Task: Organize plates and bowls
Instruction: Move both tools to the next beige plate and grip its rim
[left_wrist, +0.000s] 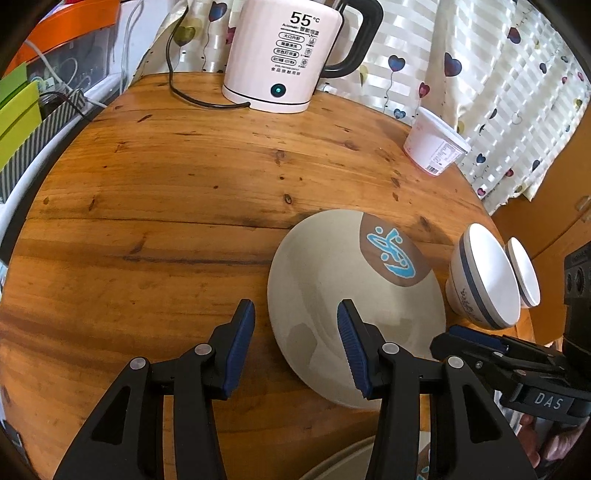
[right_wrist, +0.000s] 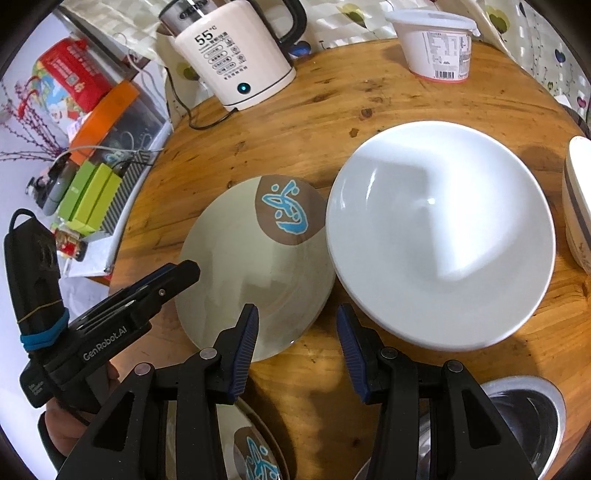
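With both your left tool (left_wrist: 295, 347) and right tool (right_wrist: 297, 349) spread wide and empty, straddle the beige plate's (left_wrist: 332, 302) near rim squarely before squeezing.

A second patterned plate (right_wrist: 255, 456) and a steel bowl (right_wrist: 524, 424) are cut by the lower edge; the striped bowl (right_wrist: 578, 206) by the right edge; the kettle's small print (left_wrist: 291, 50) is unreadable.

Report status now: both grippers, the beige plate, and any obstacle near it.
Left gripper open, straddling near rim of beige plate. Right gripper open, empty. White plate overlaps beige plate's right edge. Second beige plate below grippers.
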